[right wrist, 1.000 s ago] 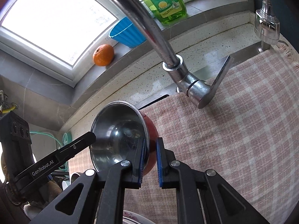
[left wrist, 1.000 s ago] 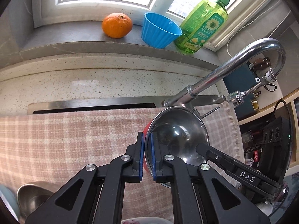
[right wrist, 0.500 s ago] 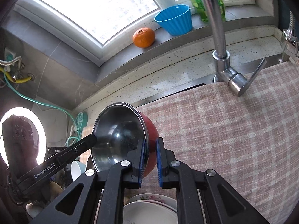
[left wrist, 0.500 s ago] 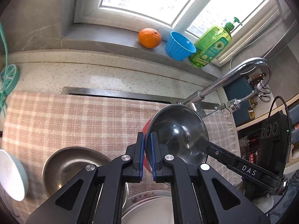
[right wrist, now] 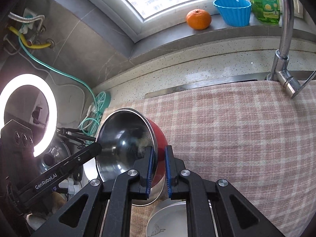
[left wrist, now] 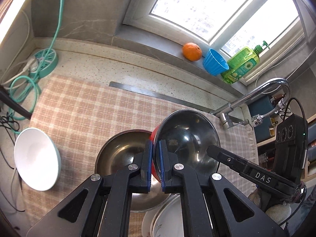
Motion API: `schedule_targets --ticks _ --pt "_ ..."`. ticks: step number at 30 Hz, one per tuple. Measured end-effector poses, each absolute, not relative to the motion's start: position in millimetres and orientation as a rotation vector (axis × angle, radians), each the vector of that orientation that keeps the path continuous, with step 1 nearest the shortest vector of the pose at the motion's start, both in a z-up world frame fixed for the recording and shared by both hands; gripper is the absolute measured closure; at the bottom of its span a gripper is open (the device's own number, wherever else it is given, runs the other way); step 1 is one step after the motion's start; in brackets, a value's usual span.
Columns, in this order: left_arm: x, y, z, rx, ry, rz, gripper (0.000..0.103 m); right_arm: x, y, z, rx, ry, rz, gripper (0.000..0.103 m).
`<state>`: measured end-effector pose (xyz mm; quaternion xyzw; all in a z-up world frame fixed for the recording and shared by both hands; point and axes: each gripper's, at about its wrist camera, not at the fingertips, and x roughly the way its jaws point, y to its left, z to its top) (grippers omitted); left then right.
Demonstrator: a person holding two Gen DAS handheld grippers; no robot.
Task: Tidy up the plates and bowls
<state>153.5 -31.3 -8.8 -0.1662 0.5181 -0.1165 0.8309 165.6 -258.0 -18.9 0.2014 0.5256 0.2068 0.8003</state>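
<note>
Both grippers hold one steel bowl with a red outside [left wrist: 187, 140], tilted in the air. My left gripper [left wrist: 155, 165] is shut on its left rim. My right gripper [right wrist: 158, 168] is shut on the opposite rim, where the bowl [right wrist: 126, 138] shows its shiny inside. The bowl hangs above a larger steel bowl [left wrist: 120, 154] that rests on the plaid cloth [left wrist: 83, 106]. A white bowl [left wrist: 35, 156] lies on the cloth at the left. White patterned plates [left wrist: 167, 217] sit at the near edge, also in the right wrist view [right wrist: 167, 219].
A chrome faucet [left wrist: 256, 92] stands at the right. An orange [left wrist: 192, 49], a blue cup [left wrist: 214, 62] and a green soap bottle [left wrist: 243, 63] sit on the window sill. A teal cable reel [left wrist: 44, 59] and cords lie at the left. A ring light [right wrist: 29, 114] glows at the left.
Both grippers have carried the red steel bowl left and back, away from the faucet. The larger steel bowl, white bowl and plates have come into view below.
</note>
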Motion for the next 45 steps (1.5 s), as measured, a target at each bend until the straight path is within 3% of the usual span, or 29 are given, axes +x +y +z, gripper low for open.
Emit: schedule_targets --ticks 25,45 --pt "129.1 0.8 -63.7 -0.333 1.190 -0.143 0.098 163.7 -181.3 -63.3 0.166 1.227 0.441 0.094" --pt "133.5 -4.2 -74.5 -0.310 1.225 -0.143 0.098 170.8 -169.8 -78.1 0.088 1.246 0.408 0.091"
